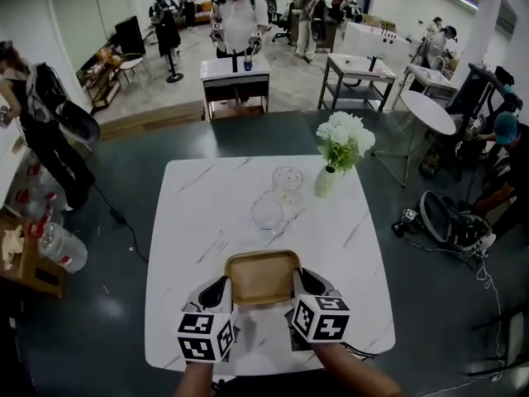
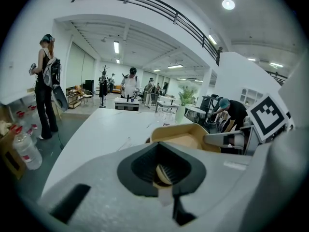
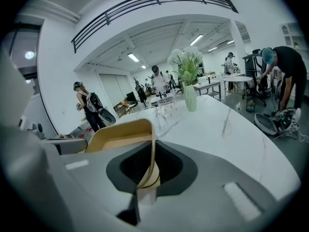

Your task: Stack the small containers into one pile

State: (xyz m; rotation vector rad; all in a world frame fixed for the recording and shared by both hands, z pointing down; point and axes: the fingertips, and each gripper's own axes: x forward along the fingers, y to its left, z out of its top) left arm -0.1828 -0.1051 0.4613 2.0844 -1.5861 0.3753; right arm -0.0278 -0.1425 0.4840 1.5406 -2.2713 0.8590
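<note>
A tan, square, shallow tray (image 1: 263, 276) lies level between my two grippers at the near edge of the white table (image 1: 198, 222). My left gripper (image 1: 221, 290) is shut on the tray's left rim, which shows between its jaws in the left gripper view (image 2: 164, 173). My right gripper (image 1: 304, 284) is shut on the right rim (image 3: 147, 178). The tray (image 2: 186, 137) is empty inside. Two small clear containers stand farther back at mid-table, one nearer (image 1: 267, 212) and one behind it (image 1: 288, 178). I cannot tell whether the tray touches the table.
A pale vase (image 1: 325, 180) with white flowers (image 1: 344, 139) stands right of the clear containers. Beyond the table are dark floor, other tables and several people. Water bottles (image 1: 58, 246) sit on the floor at the left.
</note>
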